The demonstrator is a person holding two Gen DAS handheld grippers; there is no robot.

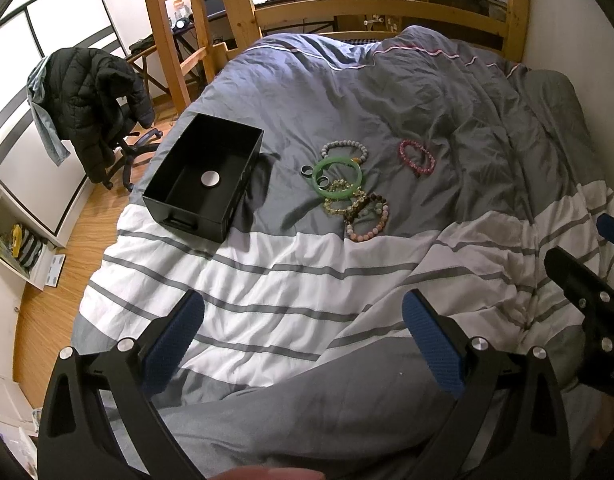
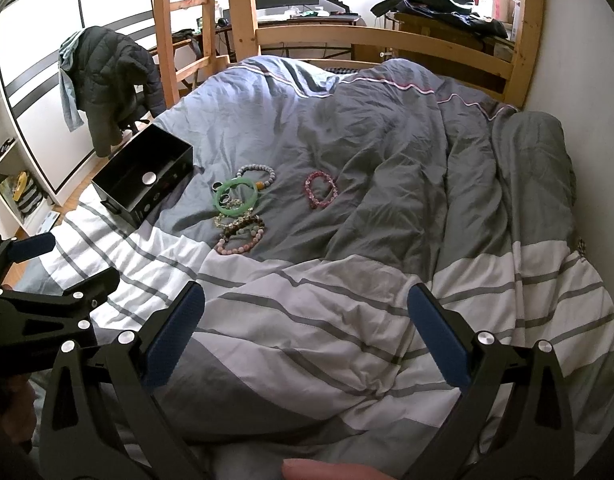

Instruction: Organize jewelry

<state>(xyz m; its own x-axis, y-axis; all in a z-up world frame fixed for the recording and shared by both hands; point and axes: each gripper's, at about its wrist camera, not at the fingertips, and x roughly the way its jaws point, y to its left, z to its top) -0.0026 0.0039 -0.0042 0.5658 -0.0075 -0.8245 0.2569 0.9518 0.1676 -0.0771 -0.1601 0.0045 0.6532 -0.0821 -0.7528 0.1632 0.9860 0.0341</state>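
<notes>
Left wrist view: left gripper (image 1: 303, 324) wide open, empty, over the striped duvet (image 1: 291, 280); bracelets (image 1: 349, 188) piled mid-bed, right of the black box (image 1: 205, 178). Right wrist view: right gripper (image 2: 307, 320) wide open, empty; pink bracelet (image 2: 322, 190) lies apart from the pile.

Open run of bedding ahead — clutter waits mid-bed

Both grippers hang with jaws wide over the grey-and-white striped duvet (image 1: 291, 276), nothing between them and the heap of beaded bracelets (image 1: 357, 204) under the green jade-like bangle (image 1: 338, 178). The open black rectangular box (image 1: 205, 178) stands left, apart from the heap — bare cloth between. A pink bead bracelet (image 1: 417, 157) lies alone to the right.
</notes>
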